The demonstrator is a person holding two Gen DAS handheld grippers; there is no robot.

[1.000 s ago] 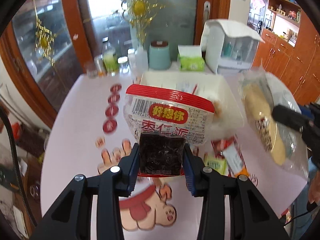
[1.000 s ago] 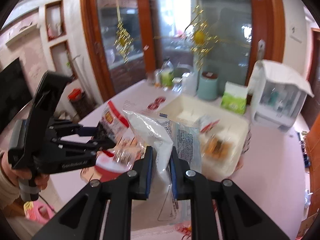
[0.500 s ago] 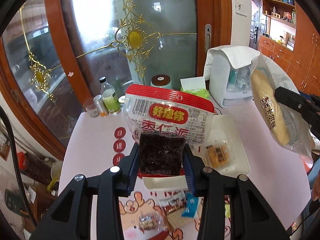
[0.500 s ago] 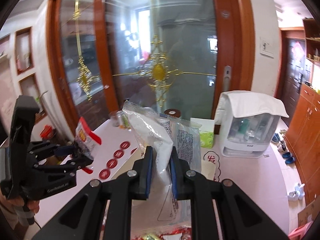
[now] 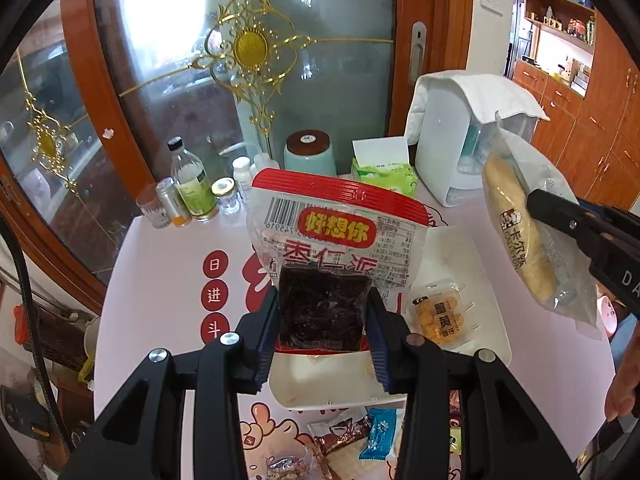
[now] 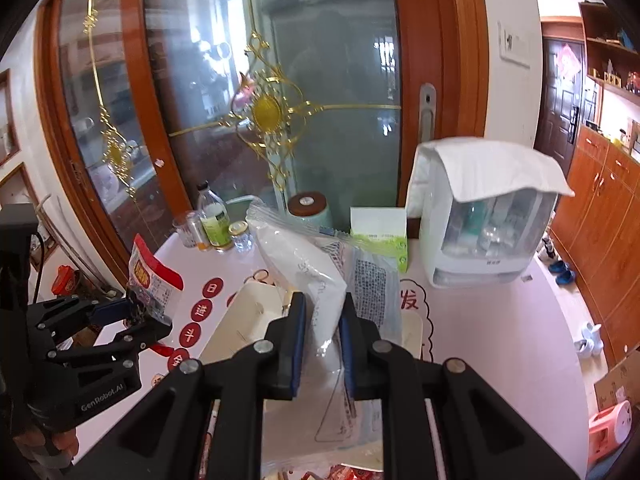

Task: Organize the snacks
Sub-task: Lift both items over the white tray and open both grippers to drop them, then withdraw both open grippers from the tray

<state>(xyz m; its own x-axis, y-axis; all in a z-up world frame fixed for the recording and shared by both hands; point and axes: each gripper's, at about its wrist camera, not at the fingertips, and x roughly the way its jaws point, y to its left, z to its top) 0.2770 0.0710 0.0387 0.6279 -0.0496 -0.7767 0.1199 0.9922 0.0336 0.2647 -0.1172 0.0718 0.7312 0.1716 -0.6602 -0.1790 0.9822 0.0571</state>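
Observation:
My left gripper (image 5: 323, 320) is shut on a red-and-clear date snack pack (image 5: 334, 240), held upright above the white tray (image 5: 486, 344). It also shows at the left of the right wrist view (image 6: 154, 276). My right gripper (image 6: 322, 320) is shut on a clear bag with a long yellow bread roll (image 6: 320, 280); that bag hangs at the right of the left wrist view (image 5: 524, 236). A small yellow snack packet (image 5: 436, 314) lies in the tray. Several loose snack packets (image 5: 344, 440) lie on the table in front of the tray.
At the table's back stand bottles and jars (image 5: 188, 192), a teal canister (image 5: 310, 154), a green tissue pack (image 5: 384, 168) and a white cloth-covered appliance (image 5: 452, 136). A glass door with wooden frame rises behind. Wooden cabinets are at the right.
Both grippers rose and drew back with their packs still held. The tray now sits lower and nearer in both views.

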